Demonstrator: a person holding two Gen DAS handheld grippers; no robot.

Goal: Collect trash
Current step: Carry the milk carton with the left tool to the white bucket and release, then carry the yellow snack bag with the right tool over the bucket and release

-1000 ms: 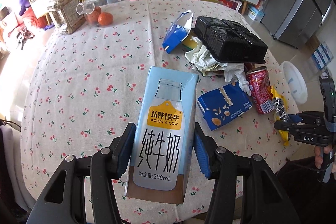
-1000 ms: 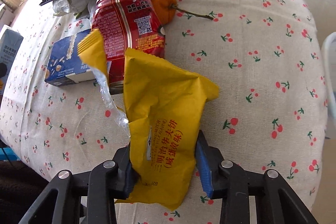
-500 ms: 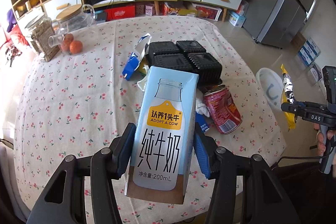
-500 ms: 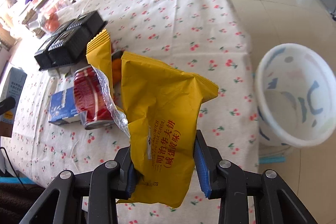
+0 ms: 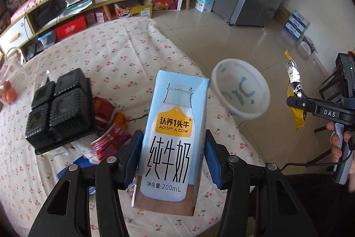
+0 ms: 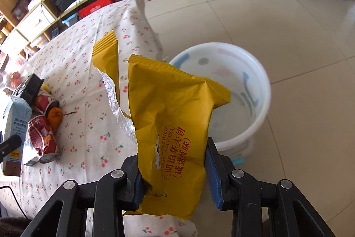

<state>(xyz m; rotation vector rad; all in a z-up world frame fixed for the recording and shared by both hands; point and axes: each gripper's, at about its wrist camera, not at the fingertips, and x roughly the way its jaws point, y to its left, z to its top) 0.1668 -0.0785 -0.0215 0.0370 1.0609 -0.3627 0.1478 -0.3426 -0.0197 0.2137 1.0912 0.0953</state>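
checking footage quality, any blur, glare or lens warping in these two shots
Left wrist view: strong fisheye bending with dark corners; the milk carton in the left claw is sharp, the red can beside it smeared. Right wrist view: the yellow wafer wrapper is crisp, its torn foil glints, window light washes out the tablecloth.

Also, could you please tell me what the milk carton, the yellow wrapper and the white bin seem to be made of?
Milk carton: probably coated paperboard, with crisp folded edges and a smooth printed face.
Yellow wrapper: thin plastic film, creased, with a silvery foil lining at the tear.
White bin: likely moulded plastic, slightly translucent and glossy.
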